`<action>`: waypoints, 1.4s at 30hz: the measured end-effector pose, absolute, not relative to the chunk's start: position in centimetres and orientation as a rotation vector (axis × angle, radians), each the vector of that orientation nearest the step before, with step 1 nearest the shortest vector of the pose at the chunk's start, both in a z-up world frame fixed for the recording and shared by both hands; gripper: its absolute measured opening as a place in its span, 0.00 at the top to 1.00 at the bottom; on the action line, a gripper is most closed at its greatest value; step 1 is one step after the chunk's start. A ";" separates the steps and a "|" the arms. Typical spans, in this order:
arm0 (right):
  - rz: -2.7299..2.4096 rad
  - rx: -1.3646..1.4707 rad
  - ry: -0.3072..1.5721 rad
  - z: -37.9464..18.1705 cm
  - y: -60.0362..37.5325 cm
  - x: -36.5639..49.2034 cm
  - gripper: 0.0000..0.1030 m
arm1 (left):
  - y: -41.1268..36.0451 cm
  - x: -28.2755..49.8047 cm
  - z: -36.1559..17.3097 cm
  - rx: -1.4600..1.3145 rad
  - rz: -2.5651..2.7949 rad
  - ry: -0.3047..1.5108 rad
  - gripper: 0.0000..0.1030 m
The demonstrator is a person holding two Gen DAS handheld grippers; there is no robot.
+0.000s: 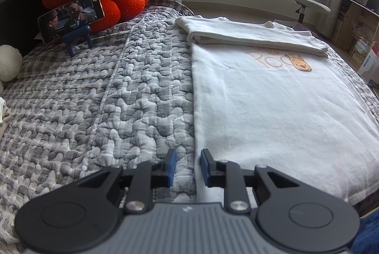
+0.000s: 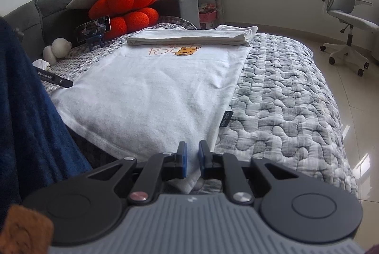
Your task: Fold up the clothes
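White cotton, the T-shirt [image 1: 272, 107] lies flat on the quilted bed [image 1: 118, 100], its far end already folded over. The left tool [image 1: 188, 165] straddles the near left edge and the right tool [image 2: 192, 160] hangs over the near right corner, both with jaws slightly apart and nothing clamped. Only one layer might be caught, so the fold could be skewed.

Left claw [image 1: 188, 167] straddles white shirt [image 1: 272, 97] edge.
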State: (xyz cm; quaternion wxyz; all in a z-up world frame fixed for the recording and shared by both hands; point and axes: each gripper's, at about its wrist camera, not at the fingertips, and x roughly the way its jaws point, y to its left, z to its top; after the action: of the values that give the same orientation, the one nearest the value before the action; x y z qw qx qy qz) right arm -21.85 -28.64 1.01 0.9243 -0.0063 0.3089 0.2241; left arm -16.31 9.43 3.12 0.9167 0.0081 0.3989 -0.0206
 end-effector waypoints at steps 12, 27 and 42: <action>0.463 0.003 0.668 0.9 -29.1 -22.6 0.85 | 10.4 -19.3 3.0 -0.043 -0.077 0.838 0.76; 0.480 0.198 0.721 1.2 -31.2 -23.3 0.70 | 13.8 -21.7 3.0 -0.234 -0.204 0.824 0.76; 0.538 0.538 0.747 -1.2 -34.2 -23.1 0.72 | 13.6 -20.6 1.7 -0.301 -0.303 0.888 0.90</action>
State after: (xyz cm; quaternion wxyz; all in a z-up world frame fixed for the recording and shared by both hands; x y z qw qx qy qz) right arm -23.08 -34.24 -1.19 0.8613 0.2563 0.3559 0.2566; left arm -20.58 13.65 1.66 0.8811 -0.1443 0.4263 -0.1454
